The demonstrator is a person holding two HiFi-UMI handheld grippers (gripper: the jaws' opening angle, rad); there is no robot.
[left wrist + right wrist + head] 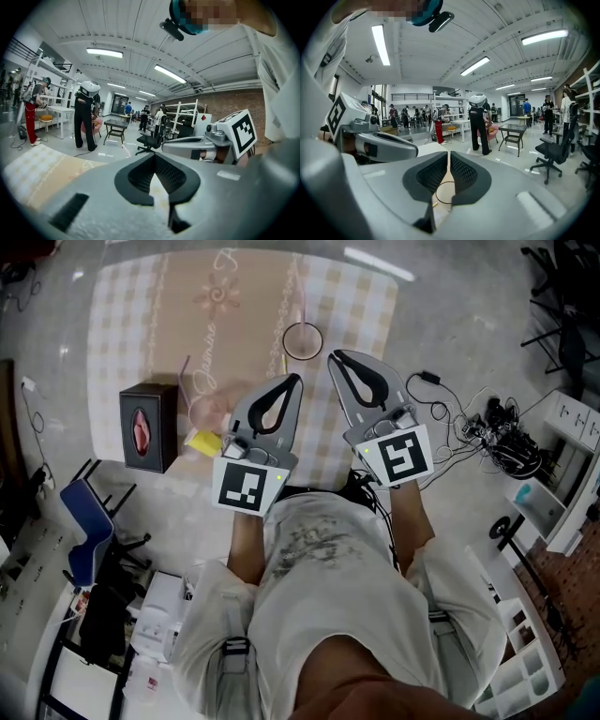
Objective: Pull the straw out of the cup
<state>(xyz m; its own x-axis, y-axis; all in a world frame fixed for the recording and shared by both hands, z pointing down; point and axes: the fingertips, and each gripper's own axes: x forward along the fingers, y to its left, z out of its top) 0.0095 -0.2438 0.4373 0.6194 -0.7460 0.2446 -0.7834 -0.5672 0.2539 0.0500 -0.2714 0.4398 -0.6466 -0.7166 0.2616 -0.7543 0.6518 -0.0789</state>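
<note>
Your right gripper [448, 157] has its jaws a thin slit apart, and nothing stands between the dark ribbed pads. Through the hollow below that slit, in the right gripper view, you look onto the clear round cup [436, 193]. It shows as a thin dark ring on the pale cloth.

Your left gripper [154, 157] has its jaws together at the tips. They hold nothing, and only cloth shows through the hollow behind them.

From the head view, your two grippers lie side by side, both pointing to the far side. The right gripper [333, 354] reaches a little farther than the left gripper [298, 379]. The cup [285, 341] sits just beyond both sets of tips, slightly left of the right one and apart from both.

The thin, pale pink straw [302, 306] is in the cup. It rises from the far part of the rim and runs away toward the far side. It is faint against the cloth.

The cup stands on a beige-and-white checked tablecloth [122, 315] that covers the counter. Well to the left, at the cloth's near left edge, stands a black box with a pink oval opening [148, 427]. A small yellow object [202, 440] lies just left of your left gripper.
</note>
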